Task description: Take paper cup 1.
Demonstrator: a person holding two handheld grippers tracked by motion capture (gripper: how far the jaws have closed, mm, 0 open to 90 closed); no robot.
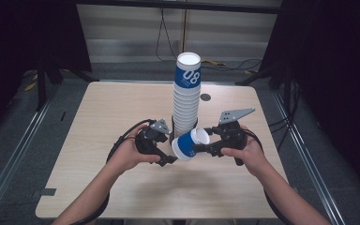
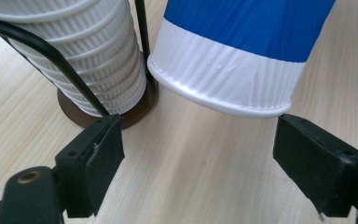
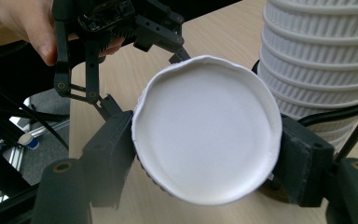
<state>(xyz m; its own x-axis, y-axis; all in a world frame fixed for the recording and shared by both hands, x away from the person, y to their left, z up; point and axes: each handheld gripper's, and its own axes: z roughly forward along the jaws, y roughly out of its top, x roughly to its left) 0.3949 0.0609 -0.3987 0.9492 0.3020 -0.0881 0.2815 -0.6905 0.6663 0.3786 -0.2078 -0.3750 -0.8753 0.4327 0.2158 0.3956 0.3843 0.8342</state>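
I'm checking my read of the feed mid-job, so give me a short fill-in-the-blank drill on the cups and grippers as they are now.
1. The right gripper is shut on a single paper cup, which lies on its ____.
2. The band around that cup is ____.
3. The left gripper is ____, its pads clear of the cup's rim.
4. The cup stack stands on a round ____ base.

Missing words: side; blue; open; brown

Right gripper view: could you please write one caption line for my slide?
Right gripper clamps the base of a paper cup beside the cup stack.
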